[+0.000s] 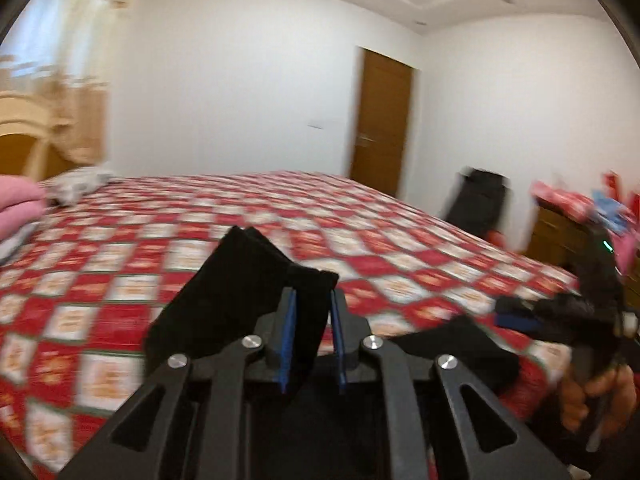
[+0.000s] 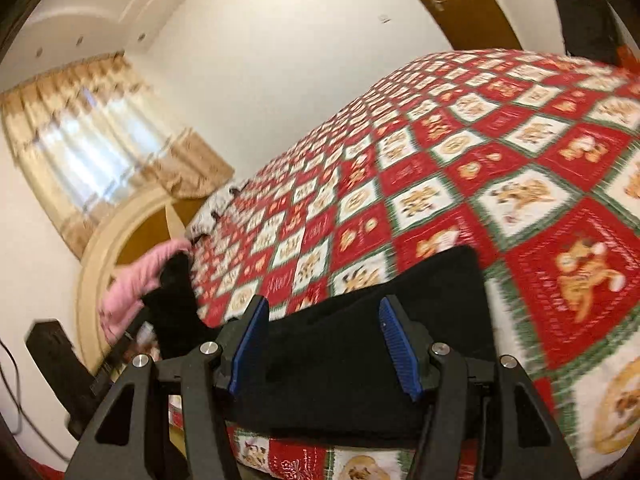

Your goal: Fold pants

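The black pants (image 1: 240,280) lie partly on the red and white checked bedspread (image 1: 360,232). My left gripper (image 1: 313,300) is shut on a raised fold of them, and the cloth stands up between its blue pads. The right gripper (image 1: 516,316) shows blurred at the right edge, held by a hand (image 1: 600,392). In the right wrist view my right gripper (image 2: 322,312) hovers open over the wide black pants (image 2: 360,360). The cloth spreads past both fingers and the pads do not press on it. A strip of the pants (image 2: 176,292) rises to the left.
Folded pink clothing (image 1: 20,200) and a grey pillow (image 1: 76,184) lie at the head of the bed. A brown door (image 1: 384,120), a black chair (image 1: 480,200) and a wooden chest of drawers (image 1: 560,232) with colourful items stand beyond the bed's far side. A curtained window (image 2: 88,148) is at the left.
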Demonstrator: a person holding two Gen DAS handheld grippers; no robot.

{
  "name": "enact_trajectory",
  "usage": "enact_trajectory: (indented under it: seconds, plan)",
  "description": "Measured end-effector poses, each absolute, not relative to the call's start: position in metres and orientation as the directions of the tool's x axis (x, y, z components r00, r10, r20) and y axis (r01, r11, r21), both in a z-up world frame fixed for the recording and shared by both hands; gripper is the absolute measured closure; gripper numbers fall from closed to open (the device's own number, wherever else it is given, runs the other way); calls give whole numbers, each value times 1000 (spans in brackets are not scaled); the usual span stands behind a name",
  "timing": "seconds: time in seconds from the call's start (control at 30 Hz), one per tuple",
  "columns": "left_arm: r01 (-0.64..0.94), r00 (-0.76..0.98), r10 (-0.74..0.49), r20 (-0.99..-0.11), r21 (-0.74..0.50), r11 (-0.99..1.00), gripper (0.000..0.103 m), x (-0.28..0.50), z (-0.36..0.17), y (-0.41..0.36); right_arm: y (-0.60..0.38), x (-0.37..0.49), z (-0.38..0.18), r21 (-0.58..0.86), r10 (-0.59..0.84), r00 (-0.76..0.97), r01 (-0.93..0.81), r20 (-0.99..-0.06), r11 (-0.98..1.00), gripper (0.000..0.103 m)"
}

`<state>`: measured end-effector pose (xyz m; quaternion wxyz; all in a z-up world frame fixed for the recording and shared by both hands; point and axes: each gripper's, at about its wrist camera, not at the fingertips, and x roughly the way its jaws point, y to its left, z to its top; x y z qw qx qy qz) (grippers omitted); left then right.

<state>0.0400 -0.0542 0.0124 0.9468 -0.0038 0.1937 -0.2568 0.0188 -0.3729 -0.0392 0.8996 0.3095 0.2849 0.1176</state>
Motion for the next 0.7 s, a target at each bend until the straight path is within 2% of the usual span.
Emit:
enact_trajectory:
  seconds: [0.07,0.2,0.27,0.37,0.43,0.6,0.67,0.7]
  plan:
    - [551,755,-529,-388,-61,832,93,35,-2,-88,-385,18,-48,664,397,808,-9,-436,747,43]
    - [645,701,-546,-459,79,760,94,20,-44,-136,-388,26,-71,733,462,774,4,-433,680,43]
    - [665,676,-538,-504,103,739,94,18,-57,-143,-383,31,-80,767,509,750,-4,-422,642,43]
    - [681,640,-546,-540,71,729,93,16,-63,-133,-376,36,-79,757,523,738,-26,-426,653,42]
    - [660,640,-545,-542,26,750,91,21,-59,-119,-372,41,-78,767,547,727,-43,-416,640,34]
    - [499,718,-457,-526,-69,864,88,40,-43,-51,-347,61,-84,767,596,680,-75,-428,637,33]
    - [440,746,-410,-524,-74,895,83,43,-45,-31,-332,66,-80,747,601,676,-112,-426,656,33]
    - [402,762,-378,-526,-73,913,77,44,-45,-18,-326,67,-77,727,594,678,-128,-432,675,33]
